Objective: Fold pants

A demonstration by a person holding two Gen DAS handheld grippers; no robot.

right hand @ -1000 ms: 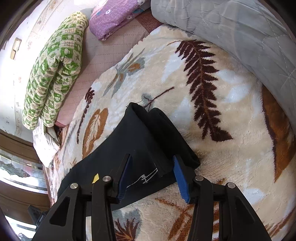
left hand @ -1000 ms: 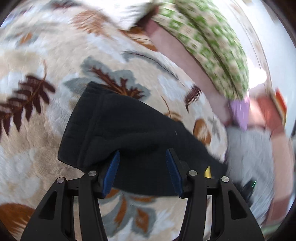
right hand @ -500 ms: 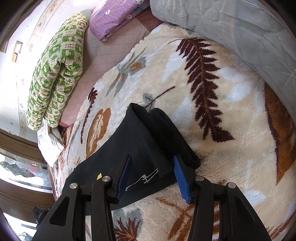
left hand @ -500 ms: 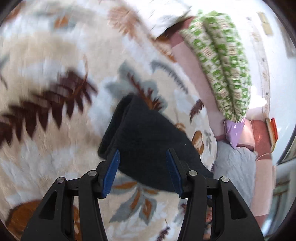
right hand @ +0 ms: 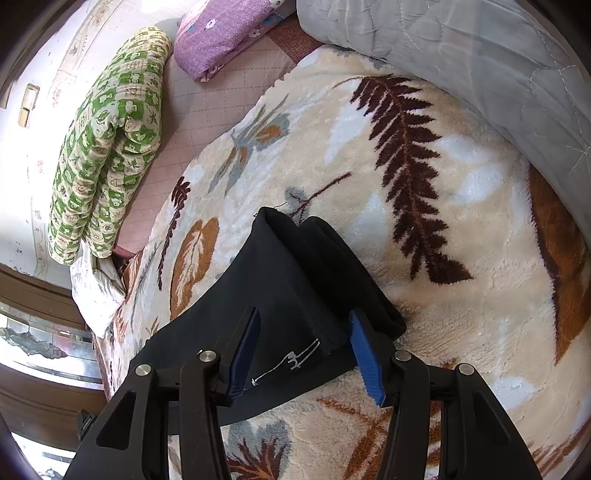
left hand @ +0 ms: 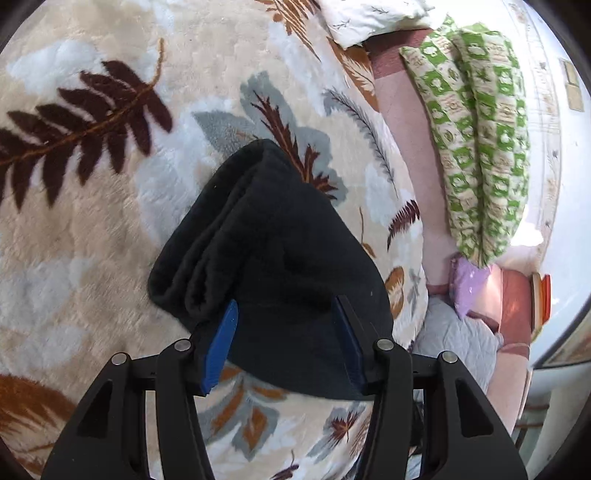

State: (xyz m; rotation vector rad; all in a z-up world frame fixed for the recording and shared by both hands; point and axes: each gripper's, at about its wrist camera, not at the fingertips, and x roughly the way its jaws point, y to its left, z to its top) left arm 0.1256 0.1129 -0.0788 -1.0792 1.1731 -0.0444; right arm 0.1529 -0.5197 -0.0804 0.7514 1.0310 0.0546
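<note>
Readable text: none in either view.
Mark on pants (right hand: 295,295): a small white line-drawn emblem (right hand: 291,363) near the folded edge, seen from the right wrist; no letters can be made out.
Numbers or signs: none legible.

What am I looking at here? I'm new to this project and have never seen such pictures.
No robot: a person holds a pair of hand-held tongs in each hand, and a small wide-angle camera on each looks forward along its two blue-padded fingers. One picture is from the left tongs, the other from the right tongs. Both look down at a bed covered by a cream leaf-print blanket. On it lie folded black pants, seen from opposite ends. Each pair of tongs stands open over the cloth; nothing looks pinched. Behind lie a green checked quilt, a purple pillow and a grey quilt.
</note>
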